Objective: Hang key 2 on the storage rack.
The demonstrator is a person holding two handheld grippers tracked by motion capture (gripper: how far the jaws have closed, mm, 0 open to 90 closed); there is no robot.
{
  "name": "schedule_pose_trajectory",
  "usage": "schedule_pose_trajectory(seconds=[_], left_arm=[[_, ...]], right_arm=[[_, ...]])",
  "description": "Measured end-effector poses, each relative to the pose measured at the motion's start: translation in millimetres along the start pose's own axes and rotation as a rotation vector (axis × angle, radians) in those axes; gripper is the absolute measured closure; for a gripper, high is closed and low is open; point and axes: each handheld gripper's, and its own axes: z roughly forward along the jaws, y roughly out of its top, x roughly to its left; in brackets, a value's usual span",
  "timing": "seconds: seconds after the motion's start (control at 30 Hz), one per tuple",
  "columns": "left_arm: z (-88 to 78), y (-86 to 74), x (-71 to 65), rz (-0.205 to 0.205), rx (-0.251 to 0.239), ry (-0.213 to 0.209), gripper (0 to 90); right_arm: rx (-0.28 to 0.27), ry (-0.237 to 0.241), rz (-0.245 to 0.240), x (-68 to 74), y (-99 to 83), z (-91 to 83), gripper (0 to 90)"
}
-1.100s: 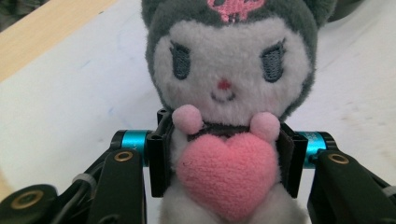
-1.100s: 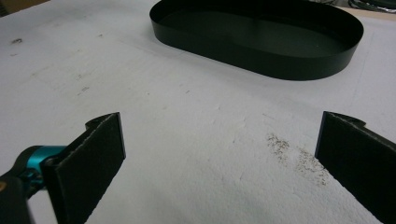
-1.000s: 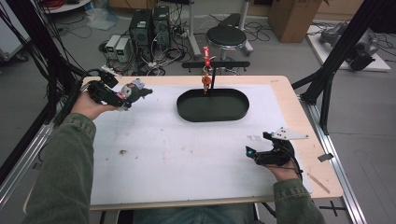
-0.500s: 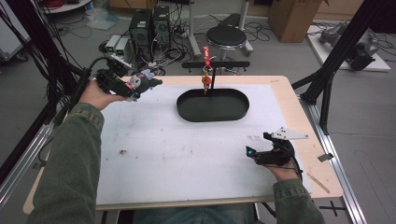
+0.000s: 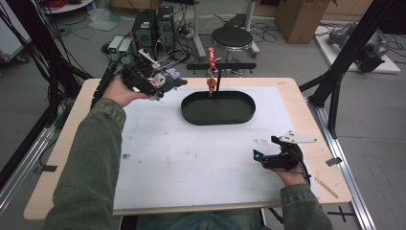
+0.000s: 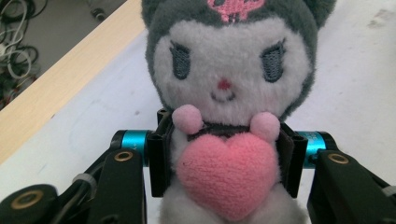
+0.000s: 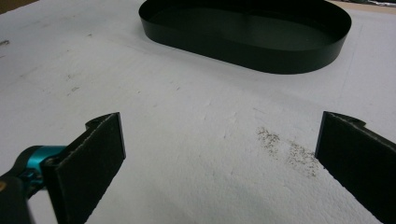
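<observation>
Since the earlier high view frames, the left gripper (image 5: 160,82) has travelled from the left edge of the frame toward the upper centre and risen, carrying the grey-and-white plush doll with a pink heart on its chest (image 5: 165,80); it now sits at upper left-centre of the high view, over the far left corner of the white foam sheet covering the wooden table (image 5: 158,153), just left of the black oval metal tray (image 5: 218,116) but not over it. The right gripper (image 5: 262,158) has held its place at lower right. In the left gripper view the black pads (image 6: 159,163) are clamped on the doll's (image 6: 226,88) body at either side of the heart, at waist level. The doll's long axis, head to base, runs straight up the middle of that frame, head at top, face and heart turned to the camera; in the high view that axis lies roughly level, head pointing right toward the tray. The right gripper's (image 7: 219,163) pads (image 7: 93,163) stand wide apart with nothing between them, bare foam sheet (image 7: 187,121) below and the tray (image 7: 289,58) across the top of the frame. A black post with small red and orange charms (image 5: 211,72) hanging from it rises at the tray's far rim.
</observation>
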Motion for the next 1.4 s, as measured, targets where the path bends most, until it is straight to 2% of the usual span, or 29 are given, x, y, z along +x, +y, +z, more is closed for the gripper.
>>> schedule_pose_trajectory(seconds=[0.1,0.27,0.4,0.53,0.6,0.7,0.77,0.87,0.93,1.03,1.13,1.4], left_arm=[[4.9,13.5,-7.1,0.02,0.009,0.007,51.2],[11.9,29.2,-6.9,-0.001,0.024,0.025,51.2],[18.5,37.2,-6.7,-0.018,0.021,0.007,51.2],[26.8,43.6,-6.9,-0.025,0.037,0.021,51.2],[29.6,47.9,-6.2,-0.034,0.022,0.038,51.2],[32.7,50.5,-4.4,-0.042,0.018,0.041,51.2],[34.1,50.9,-4.0,-0.043,0.008,0.026,51.2],[35.6,52.4,-3.4,-0.035,0.001,0.026,51.2],[35.3,53.7,-3.2,-0.033,-0.023,0.031,51.2],[37.3,56.8,-1.9,-0.038,-0.018,0.038,51.2],[38.4,59.6,-1.9,-0.052,-0.05,0.051,51.2],[47.3,67.8,2.7,-0.083,-0.052,0.105,51.1]], right_arm=[[0.001,0.0,-0.007,0.4,-0.1,0.4,0.9],[0.005,0.004,-0.009,0.7,-1.0,-0.5,0.9],[0.017,0.009,-0.005,-0.7,-2.3,0.2,0.9],[0.026,0.008,-0.023,0.1,-2.4,2.2,0.9],[0.027,0.01,-0.017,0.3,-2.2,2.0,0.9],[0.03,0.002,-0.01,-0.5,-2.3,1.4,0.9],[0.029,-0.001,-0.009,-0.9,-2.6,1.4,0.9],[0.046,-0.001,-0.013,-1.4,-3.5,2.6,0.9],[0.059,-0.002,-0.009,-1.3,-3.8,3.7,0.9],[0.065,-0.003,-0.012,-1.6,-4.0,5.0,0.9],[0.07,0.0,-0.014,-1.6,-4.0,5.8,0.9],[0.072,0.005,-0.019,-1.1,-4.0,6.2,0.9]])
